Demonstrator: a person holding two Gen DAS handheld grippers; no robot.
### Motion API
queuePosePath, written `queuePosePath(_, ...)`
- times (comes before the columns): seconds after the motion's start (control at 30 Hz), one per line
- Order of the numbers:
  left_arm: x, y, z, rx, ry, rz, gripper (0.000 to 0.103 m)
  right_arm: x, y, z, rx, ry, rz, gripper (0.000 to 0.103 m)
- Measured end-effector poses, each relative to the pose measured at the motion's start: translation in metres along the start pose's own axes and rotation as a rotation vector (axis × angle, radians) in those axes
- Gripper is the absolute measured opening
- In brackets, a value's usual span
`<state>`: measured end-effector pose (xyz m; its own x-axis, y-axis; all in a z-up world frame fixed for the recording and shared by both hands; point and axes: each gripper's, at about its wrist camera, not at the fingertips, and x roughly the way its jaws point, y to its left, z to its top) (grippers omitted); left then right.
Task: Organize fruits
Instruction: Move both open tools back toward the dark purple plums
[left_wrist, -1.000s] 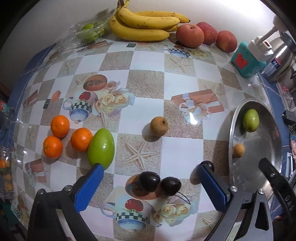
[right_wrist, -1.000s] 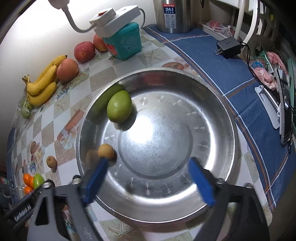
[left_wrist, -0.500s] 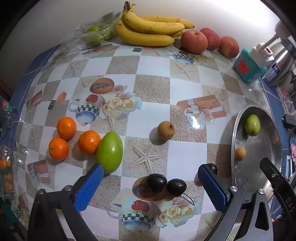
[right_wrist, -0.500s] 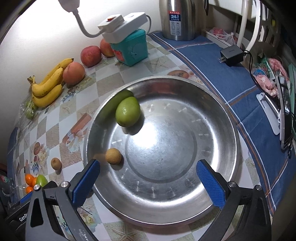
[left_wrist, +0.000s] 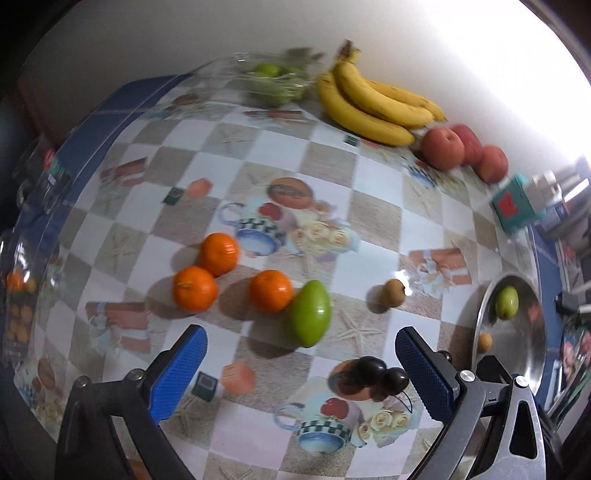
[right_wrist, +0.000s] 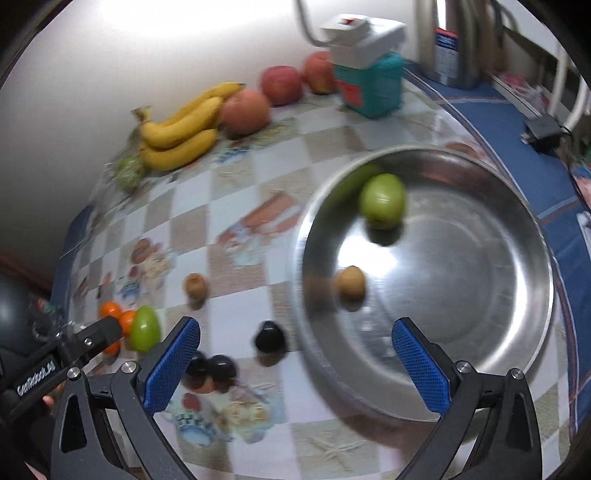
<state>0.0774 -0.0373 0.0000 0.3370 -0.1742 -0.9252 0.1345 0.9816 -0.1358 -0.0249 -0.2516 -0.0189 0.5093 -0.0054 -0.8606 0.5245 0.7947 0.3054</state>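
Left gripper (left_wrist: 301, 367) spread wide (right gripper (right_wrist: 295, 363) likewise) above oval green mango (left_wrist: 309, 318) on checkered desk (left_wrist: 373, 192).

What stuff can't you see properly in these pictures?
- Green fruits in the clear bag, left wrist view: blurred and crinkled plastic hides how many.
- Metal bowl, left wrist view: its near part is hidden behind the gripper frame.
- Label on the steel kettle, right wrist view: too blurred to read.
- Dark fruits, right wrist view: the right gripper's blue finger covers one.
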Motion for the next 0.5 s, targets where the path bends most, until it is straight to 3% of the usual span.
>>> queuePosePath(0.2, -0.001, 0.022, -0.006, -0.073, 0.011, -0.034, 0.103, -0.011, 0.018, -0.005, -0.034, -0.042, 0.026, 0.103)
queuePosePath(0.37, 0.004, 0.017, -0.008, -0.061, 0.036, -0.072, 0.102, -0.009, 0.029, -0.011, -0.053, -0.031, 0.034, 0.102)
queuePosePath(0.5, 0.017, 0.008, -0.011, -0.040, 0.086, -0.095, 0.099, -0.004, 0.032, -0.013, -0.050, -0.007, 0.039, 0.083)
